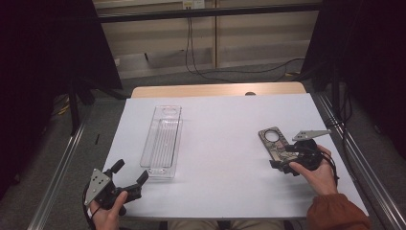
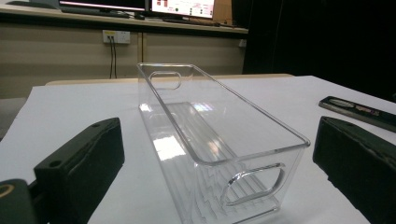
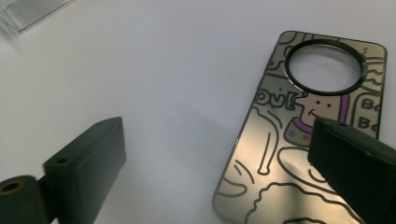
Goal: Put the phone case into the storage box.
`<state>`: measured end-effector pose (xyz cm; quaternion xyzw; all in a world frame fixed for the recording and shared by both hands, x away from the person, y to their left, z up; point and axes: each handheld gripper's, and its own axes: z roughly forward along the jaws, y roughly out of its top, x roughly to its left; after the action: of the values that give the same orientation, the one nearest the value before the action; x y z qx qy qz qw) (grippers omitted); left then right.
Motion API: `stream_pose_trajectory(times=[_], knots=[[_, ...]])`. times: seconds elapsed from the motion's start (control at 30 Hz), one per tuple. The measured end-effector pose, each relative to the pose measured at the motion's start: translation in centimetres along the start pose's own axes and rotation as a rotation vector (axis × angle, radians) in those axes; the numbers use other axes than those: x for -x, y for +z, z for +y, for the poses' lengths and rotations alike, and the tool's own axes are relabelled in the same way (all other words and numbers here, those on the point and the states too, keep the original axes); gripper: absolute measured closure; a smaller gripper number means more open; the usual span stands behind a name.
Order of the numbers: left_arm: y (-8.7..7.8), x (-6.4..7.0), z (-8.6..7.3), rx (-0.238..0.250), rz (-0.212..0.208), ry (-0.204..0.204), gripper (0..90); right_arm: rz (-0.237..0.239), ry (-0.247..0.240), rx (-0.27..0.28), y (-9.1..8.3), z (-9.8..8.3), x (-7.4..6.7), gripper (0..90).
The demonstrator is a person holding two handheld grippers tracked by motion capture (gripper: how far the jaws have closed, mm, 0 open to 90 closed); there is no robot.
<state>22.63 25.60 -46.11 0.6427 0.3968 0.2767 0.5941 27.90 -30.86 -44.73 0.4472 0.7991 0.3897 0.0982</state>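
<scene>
High view: clear bin [image 1: 163, 142] holds nothing; phone case [image 1: 275, 143] lies outside.

Beige panelled wall [image 1: 249, 36], dangling black cables [image 1: 191, 48], grey floor [image 1: 57, 139], dark curtains [image 1: 43, 57].

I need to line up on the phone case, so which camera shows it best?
The right gripper view: the phone case lies close up, its cartoon print and round camera hole sharp, under the open right claw. The high view shows it small, partly behind that claw. The left gripper view catches a thin dark sliver at the edge.
</scene>
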Motion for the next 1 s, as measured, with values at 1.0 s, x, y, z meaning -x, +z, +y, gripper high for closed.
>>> stream_pose_trajectory(times=[1.0], knots=[[0.0, -0.1, 0.0, -0.007, 0.006, 0.010, 2.2, -0.116, 0.086, -0.078, 1.4, 2.4, 2.9, 5.1]])
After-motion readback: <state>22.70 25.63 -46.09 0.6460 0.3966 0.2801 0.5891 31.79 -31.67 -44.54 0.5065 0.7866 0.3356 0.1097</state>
